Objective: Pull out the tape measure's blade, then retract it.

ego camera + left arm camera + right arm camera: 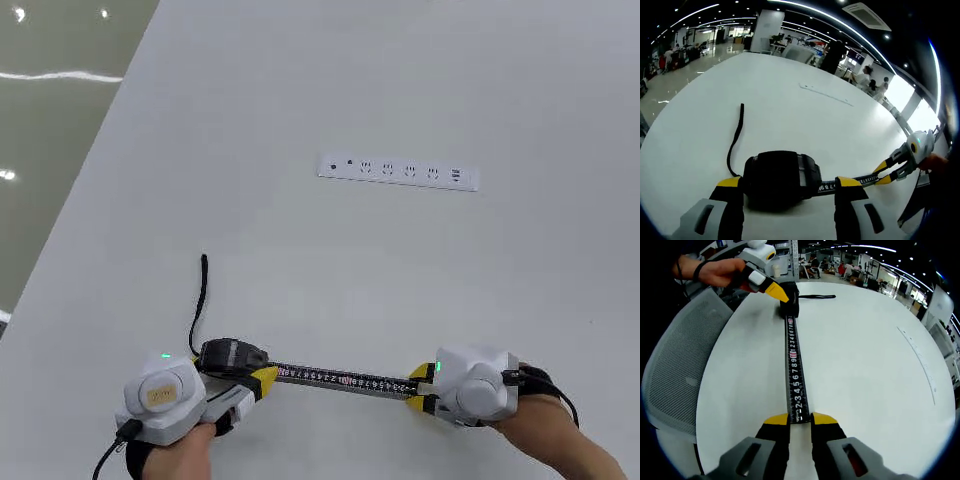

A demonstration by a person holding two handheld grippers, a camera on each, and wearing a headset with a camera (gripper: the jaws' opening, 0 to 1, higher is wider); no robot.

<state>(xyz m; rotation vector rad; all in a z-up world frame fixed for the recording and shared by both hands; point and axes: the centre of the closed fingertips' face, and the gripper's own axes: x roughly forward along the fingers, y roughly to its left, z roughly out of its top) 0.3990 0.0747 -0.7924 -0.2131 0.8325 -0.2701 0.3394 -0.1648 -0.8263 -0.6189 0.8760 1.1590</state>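
A black tape measure case (pixel 231 356) with a black wrist strap (pixel 199 300) lies on the white table. My left gripper (pixel 258 381) is shut on the case (pixel 781 178), its yellow-tipped jaws on either side. The blade (pixel 342 380) is drawn out to the right, its numbers showing (pixel 794 376). My right gripper (pixel 421 388) is shut on the blade's end (pixel 800 418). In the right gripper view the case (pixel 790 301) lies far ahead with the left gripper (pixel 776 291) on it. In the left gripper view the right gripper (pixel 886 171) holds the blade (pixel 848 183) at the right.
A white power strip (pixel 398 171) lies farther back on the table. The table's left edge (pixel 88 170) borders a glossy floor. A grey mesh chair (pixel 677 369) stands beside the table in the right gripper view. People stand far off.
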